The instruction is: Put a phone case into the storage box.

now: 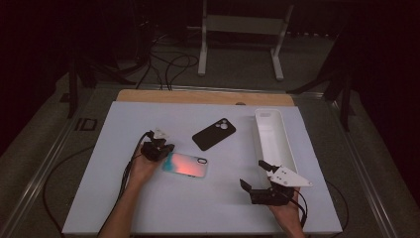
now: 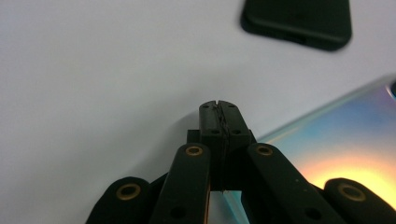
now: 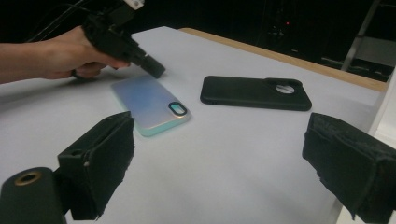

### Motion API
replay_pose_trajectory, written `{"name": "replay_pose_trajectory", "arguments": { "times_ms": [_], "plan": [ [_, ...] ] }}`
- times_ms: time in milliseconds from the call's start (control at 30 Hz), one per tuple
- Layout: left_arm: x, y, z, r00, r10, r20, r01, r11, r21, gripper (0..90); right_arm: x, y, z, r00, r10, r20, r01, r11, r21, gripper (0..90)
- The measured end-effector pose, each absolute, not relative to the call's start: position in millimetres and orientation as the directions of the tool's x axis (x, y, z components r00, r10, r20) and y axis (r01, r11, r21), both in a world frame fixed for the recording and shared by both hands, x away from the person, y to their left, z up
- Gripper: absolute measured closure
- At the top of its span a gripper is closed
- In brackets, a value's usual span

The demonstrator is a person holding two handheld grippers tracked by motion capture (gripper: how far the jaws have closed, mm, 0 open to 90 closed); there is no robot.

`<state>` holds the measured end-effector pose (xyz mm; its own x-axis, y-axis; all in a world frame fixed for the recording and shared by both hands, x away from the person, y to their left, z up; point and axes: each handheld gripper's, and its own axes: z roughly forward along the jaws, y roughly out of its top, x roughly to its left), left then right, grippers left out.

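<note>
An iridescent phone case (image 1: 185, 165) lies flat on the white table top, camera hole toward the right. My left gripper (image 1: 157, 148) is shut, its tips down at the case's left end; I cannot tell whether they touch it. In the left gripper view the jaws (image 2: 218, 109) are closed together with nothing between them, and the shiny case (image 2: 336, 135) lies just to their right. A black phone case (image 1: 214, 134) lies farther back. My right gripper (image 1: 253, 174) rests open near the front right, facing both cases (image 3: 149, 105) (image 3: 254, 92); its pads (image 3: 107, 158) hold nothing.
A long white tray (image 1: 275, 139) stands along the table's right side, close behind the right gripper. The white table top (image 1: 148, 208) ends in a wooden strip at the back. Cables trail off the left edge.
</note>
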<state>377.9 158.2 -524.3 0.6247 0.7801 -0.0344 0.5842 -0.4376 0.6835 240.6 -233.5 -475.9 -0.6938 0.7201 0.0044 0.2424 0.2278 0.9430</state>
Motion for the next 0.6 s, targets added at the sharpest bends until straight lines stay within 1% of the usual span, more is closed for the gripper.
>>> {"name": "replay_pose_trajectory", "arguments": {
  "times_ms": [300,400,467,567,600],
  "plan": [
    [331.9,164.3,-524.4,0.623,0.782,-0.023,0.574,-0.437,0.692,90.0,240.4,-234.7,-473.7,-0.693,0.721,0.004,0.236,0.221,0.946,8.9],
    [318.7,165.9,-524.8,0.633,0.773,-0.038,0.571,-0.433,0.697,89.9,240.8,-234.7,-473.5,-0.694,0.720,0.003,0.237,0.225,0.945,8.9],
    [312.9,165.0,-523.9,0.641,0.767,-0.040,0.571,-0.441,0.692,89.9,241.0,-234.6,-473.5,-0.695,0.719,0.003,0.238,0.226,0.945,8.9],
    [310.2,162.7,-523.9,0.645,0.764,-0.019,0.561,-0.456,0.691,90.0,240.9,-234.0,-473.3,-0.695,0.719,-0.002,0.235,0.229,0.945,8.9],
    [310.6,162.9,-523.9,0.644,0.764,-0.027,0.565,-0.451,0.691,89.9,241.1,-234.0,-473.4,-0.696,0.718,-0.001,0.235,0.229,0.945,8.9]
  ]
}}
